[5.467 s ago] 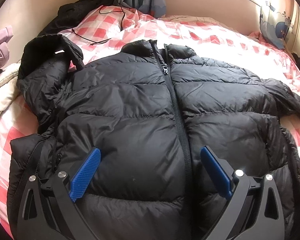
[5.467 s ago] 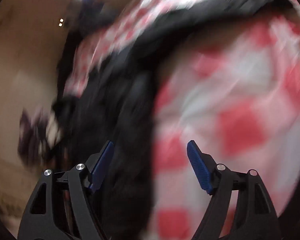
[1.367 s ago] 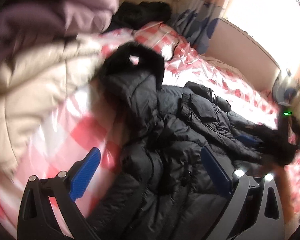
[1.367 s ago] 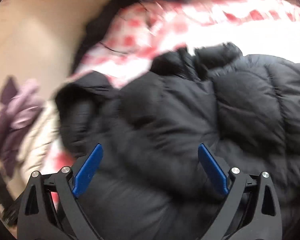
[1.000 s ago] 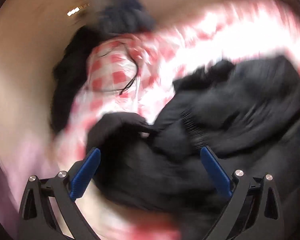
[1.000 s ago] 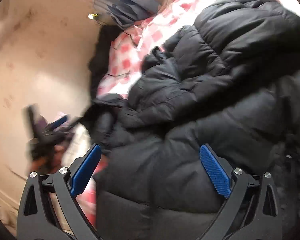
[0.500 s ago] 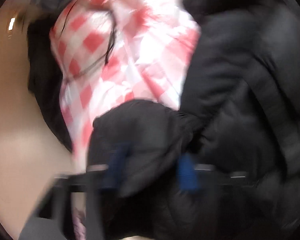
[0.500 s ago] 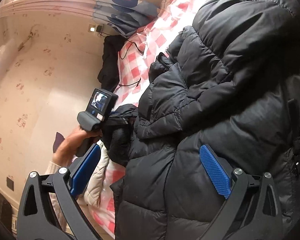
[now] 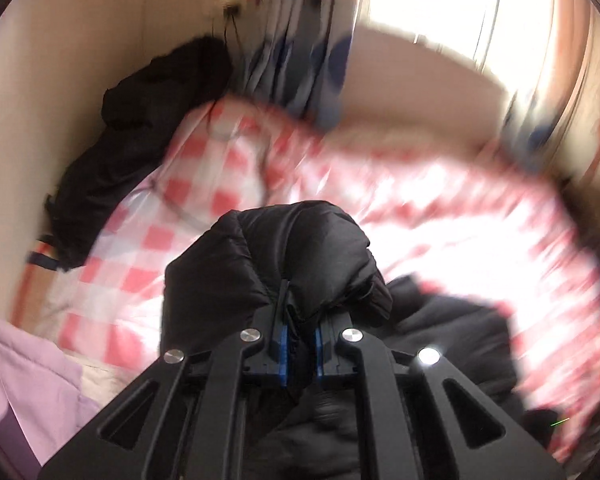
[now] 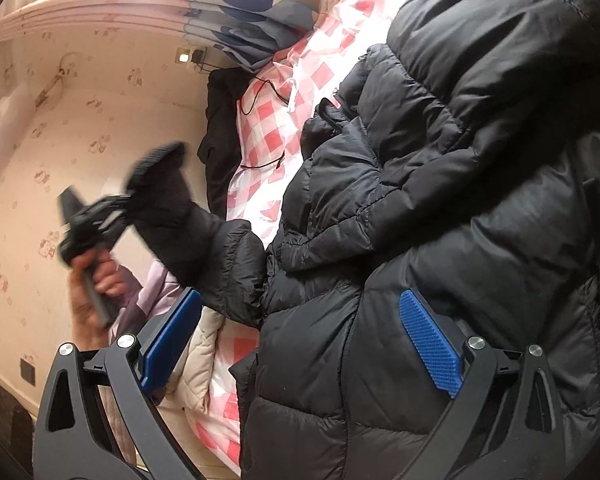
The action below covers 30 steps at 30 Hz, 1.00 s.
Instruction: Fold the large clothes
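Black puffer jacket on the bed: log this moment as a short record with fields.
garment: black quilted puffer jacket, lying on the red-and-white checked bedsheet
sleeve: black padded sleeve, raised off the bed
left hand-held gripper: shut on the sleeve end
right hand-held gripper: open, over the jacket body, nothing gripped
beside jacket: lilac garment, cream quilted garment
fold: not yet made

Black jacket on red-and-white checks

The quilted puffer jacket point(image 10: 440, 208) is plain black; the bedspread point(image 10: 268, 124) beneath it is checked red and white, crossed by a thin black cable point(image 10: 260, 96). The gripper pads point(image 10: 430, 338) are bright blue on black frames. The drawn curtain point(image 10: 244, 4) is grey-blue with dark blue spots, the wallpapered wall point(image 10: 80, 120) cream with small reddish prints, and the padded garment point(image 9: 32, 384) at the bed's edge lilac.
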Tool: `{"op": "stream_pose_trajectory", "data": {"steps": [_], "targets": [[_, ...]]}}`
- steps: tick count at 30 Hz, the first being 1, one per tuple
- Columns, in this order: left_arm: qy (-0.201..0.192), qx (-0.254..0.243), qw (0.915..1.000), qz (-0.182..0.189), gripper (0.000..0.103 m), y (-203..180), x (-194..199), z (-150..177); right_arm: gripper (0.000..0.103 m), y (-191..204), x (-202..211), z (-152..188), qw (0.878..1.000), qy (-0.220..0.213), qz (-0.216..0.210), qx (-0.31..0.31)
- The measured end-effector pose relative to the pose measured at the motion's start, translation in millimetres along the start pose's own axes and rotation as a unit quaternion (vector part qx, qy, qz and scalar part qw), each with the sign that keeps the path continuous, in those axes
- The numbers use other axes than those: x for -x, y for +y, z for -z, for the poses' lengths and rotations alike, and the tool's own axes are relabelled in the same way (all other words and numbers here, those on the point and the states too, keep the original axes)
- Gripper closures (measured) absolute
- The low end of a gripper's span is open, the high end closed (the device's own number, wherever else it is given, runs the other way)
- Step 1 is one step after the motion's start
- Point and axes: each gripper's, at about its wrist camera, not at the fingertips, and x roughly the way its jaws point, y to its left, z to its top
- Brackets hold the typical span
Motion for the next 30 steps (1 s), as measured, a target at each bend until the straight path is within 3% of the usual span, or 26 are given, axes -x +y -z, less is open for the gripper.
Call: {"op": "stream_pose_trajectory", "data": {"steps": [4,8,15,19,20,23,26,30], "targets": [[-0.057,0.048,0.9914,0.107,0.093,-21.2,41.9,-11.3,0.007,-5.8,3.3,-1.9,1.0,-0.008,-0.004,-0.019],[-0.066,0.062,0.9776,0.19,0.093,-56.2,45.0,-6.4,0.007,-11.4,11.4,-5.5,0.999,-0.023,-0.013,-0.041],[-0.042,0.061,0.943,0.325,0.093,-137.1,-11.7,41.7,0.007,-16.5,36.6,-17.6,0.995,-0.065,-0.032,-0.065],[-0.001,0.056,0.923,0.381,0.093,-178.8,-65.1,86.0,0.007,-22.6,57.0,-28.4,0.99,-0.092,-0.06,-0.085],[0.013,0.065,0.9138,0.401,0.093,-188.4,-86.0,101.8,0.007,-24.4,63.3,-31.5,0.988,-0.102,-0.066,-0.09],[0.052,0.088,0.8982,0.428,0.093,-205.5,-135.9,142.5,0.007,-33.1,75.1,-37.6,0.982,-0.117,-0.092,-0.114],[0.095,0.1,0.8922,0.43,0.093,-219.0,-177.0,182.8,0.007,-52.2,77.9,-39.8,0.971,-0.117,-0.131,-0.16],[0.168,0.087,0.9021,0.388,0.093,-224.5,-212.6,223.6,0.007,-70.0,72.0,-39.9,0.958,-0.108,-0.168,-0.205]]}}
